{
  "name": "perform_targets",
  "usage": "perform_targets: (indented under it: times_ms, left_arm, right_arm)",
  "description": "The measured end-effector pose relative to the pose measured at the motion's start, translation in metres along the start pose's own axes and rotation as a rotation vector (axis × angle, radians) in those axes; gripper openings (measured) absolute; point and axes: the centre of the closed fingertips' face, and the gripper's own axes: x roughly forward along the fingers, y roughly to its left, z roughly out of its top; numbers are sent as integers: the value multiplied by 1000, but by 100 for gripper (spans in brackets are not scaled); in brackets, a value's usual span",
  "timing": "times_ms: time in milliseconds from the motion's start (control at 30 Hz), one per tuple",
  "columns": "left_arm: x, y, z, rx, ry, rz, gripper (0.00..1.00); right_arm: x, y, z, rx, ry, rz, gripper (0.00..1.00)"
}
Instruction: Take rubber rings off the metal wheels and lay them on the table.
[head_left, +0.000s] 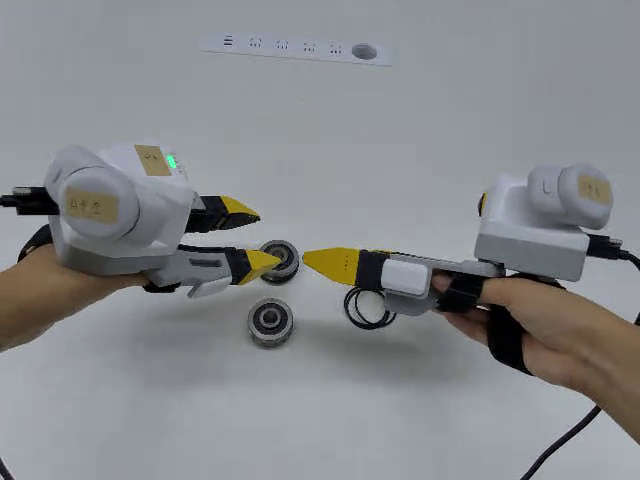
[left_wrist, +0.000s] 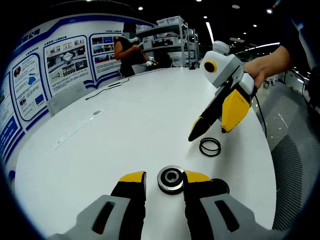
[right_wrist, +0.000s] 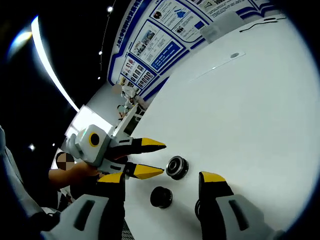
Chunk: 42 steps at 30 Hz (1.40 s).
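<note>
Two metal wheels with dark rims lie on the white table. The far wheel (head_left: 281, 260) (left_wrist: 171, 180) (right_wrist: 176, 167) sits just past the yellow tips of my left gripper (head_left: 251, 237) (left_wrist: 165, 178), which is open and level with it. The near wheel (head_left: 270, 322) (right_wrist: 161, 196) lies apart, closer to me. My right gripper (head_left: 330, 265) (right_wrist: 161, 179) is open and empty, its tip pointing at the far wheel from the right. Loose black rubber rings (head_left: 367, 307) (left_wrist: 210, 146) lie on the table under the right gripper.
A white power strip (head_left: 295, 47) lies at the far side of the table (head_left: 320, 150). A black cable (head_left: 570, 440) trails from the right hand. In the left gripper view a person (left_wrist: 129, 47) stands beyond the table's far end.
</note>
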Motion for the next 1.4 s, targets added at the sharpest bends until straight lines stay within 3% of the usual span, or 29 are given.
perform_targets:
  times_ms: [400,633,1400]
  left_arm:
    - [6,-4,-8,-12,13,-24,22]
    - [9,-6,-9,-11,18,-35,20]
    - [12,-8,-11,-22,16,-59,17]
  right_arm:
    - [30,10,0,15,18,43,66]
    - [35,7,-7,5,48,48,69]
    - [45,6,-11,42,58,68,69]
